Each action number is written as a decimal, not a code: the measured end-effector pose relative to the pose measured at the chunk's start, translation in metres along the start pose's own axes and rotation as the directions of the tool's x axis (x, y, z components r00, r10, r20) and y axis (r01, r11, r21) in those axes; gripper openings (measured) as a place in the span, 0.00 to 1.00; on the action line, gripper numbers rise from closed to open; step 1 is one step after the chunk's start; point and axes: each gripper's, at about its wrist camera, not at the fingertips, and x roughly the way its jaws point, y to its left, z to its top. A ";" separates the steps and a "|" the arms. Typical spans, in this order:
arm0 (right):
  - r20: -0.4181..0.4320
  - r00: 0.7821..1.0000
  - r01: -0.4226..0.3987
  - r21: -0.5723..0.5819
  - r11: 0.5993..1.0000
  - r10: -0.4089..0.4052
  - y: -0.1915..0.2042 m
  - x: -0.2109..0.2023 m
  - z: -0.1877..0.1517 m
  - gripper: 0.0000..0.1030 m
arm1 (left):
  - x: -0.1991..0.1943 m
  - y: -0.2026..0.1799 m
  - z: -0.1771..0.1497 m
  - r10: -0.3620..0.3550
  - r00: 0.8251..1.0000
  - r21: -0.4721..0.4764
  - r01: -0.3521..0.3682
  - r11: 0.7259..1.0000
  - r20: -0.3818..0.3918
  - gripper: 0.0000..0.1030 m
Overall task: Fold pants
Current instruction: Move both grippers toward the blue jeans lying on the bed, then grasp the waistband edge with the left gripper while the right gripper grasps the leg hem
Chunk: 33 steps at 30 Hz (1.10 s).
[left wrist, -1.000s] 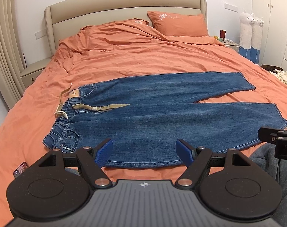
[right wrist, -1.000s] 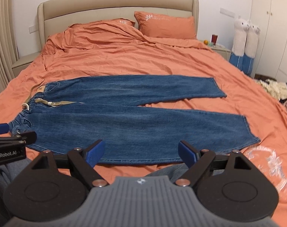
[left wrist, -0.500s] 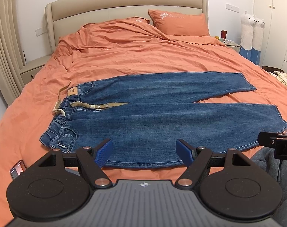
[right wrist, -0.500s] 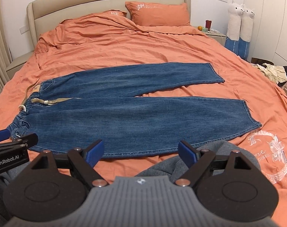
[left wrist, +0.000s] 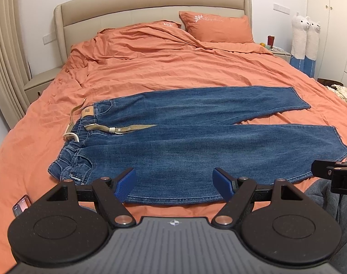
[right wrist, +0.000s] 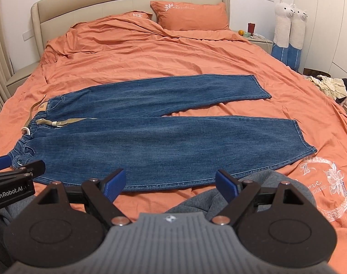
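the blue denim pants (left wrist: 196,146) lie flat and unfolded on the bed with the orange cotton cover (left wrist: 173,64), straight ahead of both tongs. their long axis runs crosswise to the tongs: elastic waistband with the tan webbing belt (left wrist: 118,129) toward the left, both leg hems toward the right, the legs parted in a shallow v. the near leg's edge lies just beyond the fingertips in both views.

left tongs (left wrist: 174,181): released, jaws wide, nothing between them; nearer the waistband end. right tongs (right wrist: 171,182): likewise released and empty; nearer the hem of the near leg (right wrist: 303,141).

judgement: no fold made yet. the coming move likely calls for each tongs to take its own end of the near leg and carry it over the far leg.

a grey fabric garment (right wrist: 260,180) lies under the right tongs; a small phone (left wrist: 21,205) sits left of the left tongs.
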 end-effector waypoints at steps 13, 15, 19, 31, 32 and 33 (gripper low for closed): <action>-0.002 1.000 0.001 0.001 1.000 -0.001 -0.001 0.003 0.001 0.79 | 0.002 0.001 0.001 0.003 1.000 -0.001 -0.003 1.000 -0.003 0.87; -0.001 1.000 0.002 0.001 1.000 -0.002 0.000 0.004 0.002 0.79 | 0.003 0.002 0.002 0.005 1.000 0.000 -0.005 1.000 -0.005 0.87; 0.008 1.000 -0.010 0.006 1.000 0.010 -0.004 0.009 0.004 0.79 | 0.007 0.007 0.004 0.013 1.000 0.002 -0.013 1.000 -0.007 0.87; 0.166 0.985 -0.036 -0.057 0.998 0.045 -0.080 0.046 0.037 0.79 | 0.041 0.041 0.018 0.112 0.994 0.102 -0.109 0.989 -0.021 0.81; 0.172 0.984 -0.040 -0.078 0.996 0.053 -0.089 0.049 0.042 0.79 | 0.046 0.044 0.020 0.122 0.992 0.111 -0.118 0.987 -0.030 0.80; 0.171 0.984 -0.037 -0.094 0.995 0.053 -0.096 0.054 0.046 0.79 | 0.051 0.049 0.022 0.132 0.991 0.121 -0.126 0.985 -0.036 0.79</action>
